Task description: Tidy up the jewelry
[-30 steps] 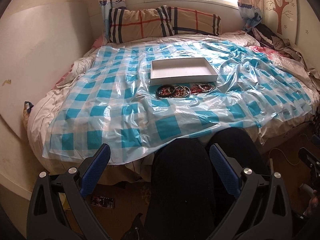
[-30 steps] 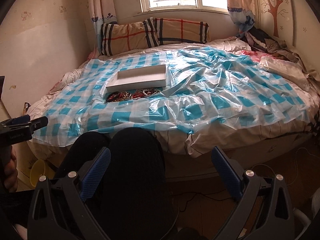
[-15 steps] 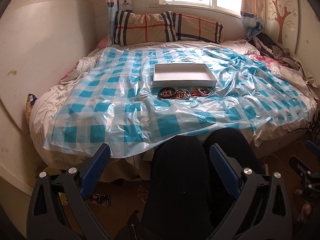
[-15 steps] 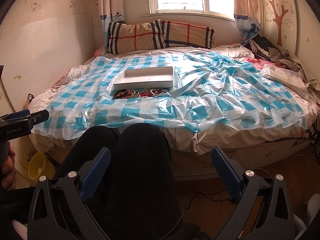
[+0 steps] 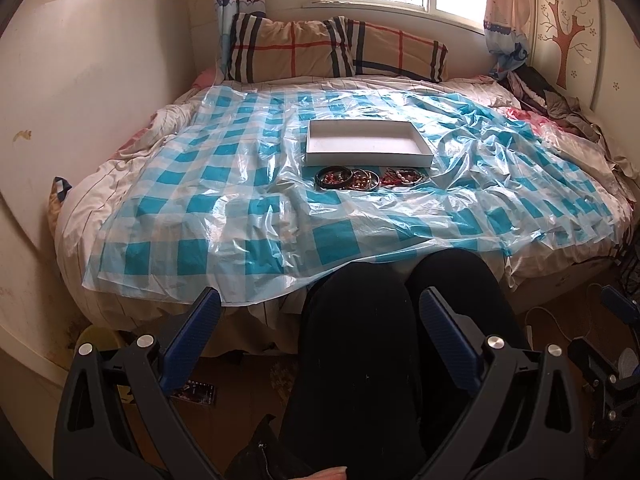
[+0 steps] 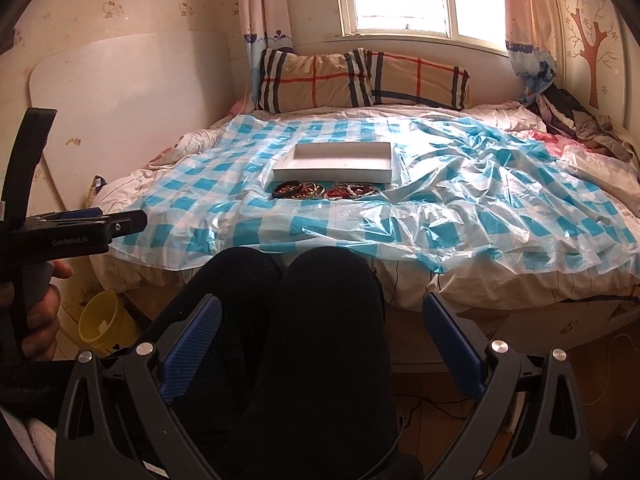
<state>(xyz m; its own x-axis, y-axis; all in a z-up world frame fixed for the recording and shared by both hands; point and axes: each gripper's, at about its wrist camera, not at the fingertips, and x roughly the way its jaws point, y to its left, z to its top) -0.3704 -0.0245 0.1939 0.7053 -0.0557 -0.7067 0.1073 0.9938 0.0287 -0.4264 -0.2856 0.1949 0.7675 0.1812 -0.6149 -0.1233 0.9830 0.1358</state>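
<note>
A shallow white box [image 5: 366, 143] lies open and empty on the blue-checked plastic sheet [image 5: 240, 208] on the bed. It also shows in the right wrist view [image 6: 340, 162]. Several bracelets [image 5: 368, 178] lie in a row just in front of it, dark and red ones; they also show in the right wrist view [image 6: 326, 191]. My left gripper [image 5: 320, 332] is open and empty, held low above my knees, well short of the bed. My right gripper [image 6: 320, 334] is open and empty, also over my knees. The left gripper's body [image 6: 72, 228] shows at the left of the right wrist view.
My black-clad legs [image 5: 400, 340] sit against the bed's front edge. Plaid pillows [image 5: 336, 50] lie at the head under the window. Clothes [image 5: 560, 104] are piled at the right. A yellow bucket [image 6: 102, 322] stands on the floor at the left. A white board [image 6: 120, 112] leans on the wall.
Both grippers have tilted upward and drawn back slightly, so the bed, box and bracelets sit lower and farther in both views. Both stay open and empty.
</note>
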